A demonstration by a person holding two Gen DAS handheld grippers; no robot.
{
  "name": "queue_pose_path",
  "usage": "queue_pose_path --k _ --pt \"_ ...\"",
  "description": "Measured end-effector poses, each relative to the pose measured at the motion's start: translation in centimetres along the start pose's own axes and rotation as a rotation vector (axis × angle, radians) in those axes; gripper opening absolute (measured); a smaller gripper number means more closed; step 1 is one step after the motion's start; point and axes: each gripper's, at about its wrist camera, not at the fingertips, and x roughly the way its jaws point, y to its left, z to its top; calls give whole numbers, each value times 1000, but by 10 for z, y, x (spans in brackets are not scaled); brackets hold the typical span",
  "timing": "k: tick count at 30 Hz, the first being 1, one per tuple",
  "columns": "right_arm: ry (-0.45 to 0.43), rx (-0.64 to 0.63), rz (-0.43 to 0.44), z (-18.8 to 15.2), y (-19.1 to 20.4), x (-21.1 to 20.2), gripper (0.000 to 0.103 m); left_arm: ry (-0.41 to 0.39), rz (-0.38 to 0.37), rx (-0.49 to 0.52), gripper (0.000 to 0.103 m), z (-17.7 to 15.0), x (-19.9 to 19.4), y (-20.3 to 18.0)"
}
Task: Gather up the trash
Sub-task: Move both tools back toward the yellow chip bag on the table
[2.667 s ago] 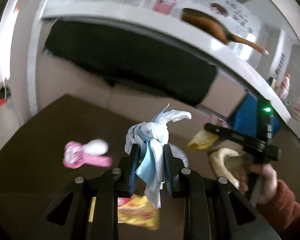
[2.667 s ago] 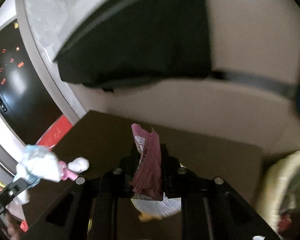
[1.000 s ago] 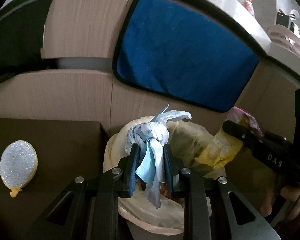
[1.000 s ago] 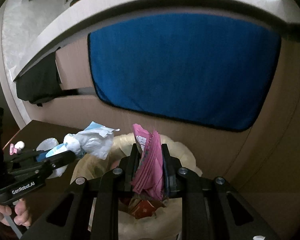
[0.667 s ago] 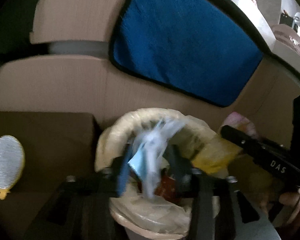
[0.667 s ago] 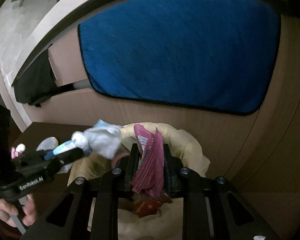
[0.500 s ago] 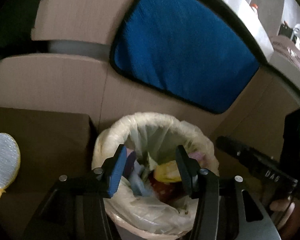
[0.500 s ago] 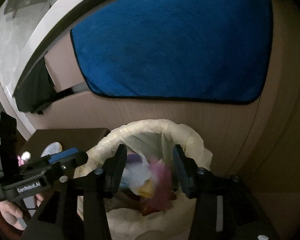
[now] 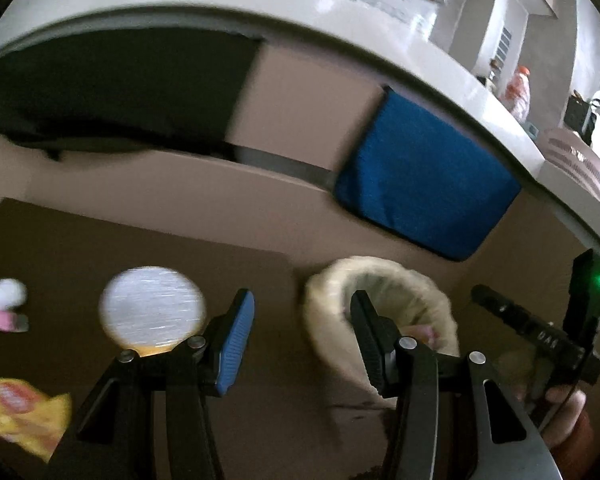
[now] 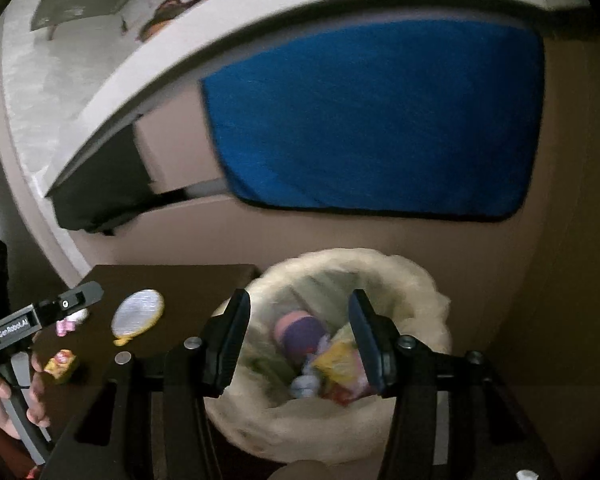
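Both tongs are seen spread apart and empty: the right tongs (image 10: 298, 338), jaws widening, above the lined bin (image 10: 428, 280) off the dark surface's (image 9: 140, 248) far right corner. The yellow wrapper (image 9: 24, 412), near the left edge, is best approached by the left tongs (image 9: 300, 344) low and squarely.

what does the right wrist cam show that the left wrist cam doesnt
Only the right wrist view looks down into the lined bin and shows the trash inside, between the opening, empty fingers of the right gripper.

Only the left wrist view shows the left gripper open and empty over the brown table.

Both show the bin, the round scrubber, the yellow wrapper and the blue cloth.
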Motion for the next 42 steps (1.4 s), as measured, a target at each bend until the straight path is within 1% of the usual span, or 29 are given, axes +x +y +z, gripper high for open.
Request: queue_pose_path --k 3,5,6,8,9,11,14,17,19,21,23,24,28,31,33,35,39,42 --pt "-12 -13 65 -1 32 -6 50 -29 55 -6 51 -4 -38 32" --pt "-10 -25 105 -2 53 -8 54 -47 105 -21 51 -6 -65 57" --pt "-3 -39 131 -3 67 -7 57 -62 142 -36 51 -8 -81 75" --pt "17 -88 181 -6 96 -4 58 -84 193 -63 51 -11 -103 101" --pt "23 -106 193 -8 105 -4 58 -95 226 -90 51 -14 -117 120" --pt "46 -159 227 -15 132 3 58 -92 266 -155 51 -19 -134 151" --pt "102 -217 285 -26 170 23 58 -81 285 -241 51 -32 -149 190" --pt "160 -247 338 -35 199 44 58 -77 304 -263 51 -38 -146 216" --pt "202 -269 361 -43 217 58 58 -66 294 -268 51 -35 -134 236" --pt "232 -274 382 -49 229 71 58 -49 268 -296 51 -29 -118 258" --pt "241 -273 392 -54 234 76 58 -48 251 -321 51 -20 -105 279" --pt "246 -274 391 -57 235 79 58 -31 246 -331 51 -15 -93 292" --pt "286 -268 366 -67 230 92 58 20 257 -355 51 -5 -58 321" --pt "313 -242 351 -72 220 99 58 74 217 -379 51 -5 -32 336" --pt "329 -229 351 -75 215 104 58 129 196 -384 49 -8 -19 337" --pt "344 -228 354 -78 214 108 58 159 170 -366 49 -14 -18 330" --pt "357 -262 364 -83 222 113 58 201 147 -316 49 -33 -29 307" --pt "369 -277 386 -85 231 119 58 234 98 -312 49 -50 -44 291"
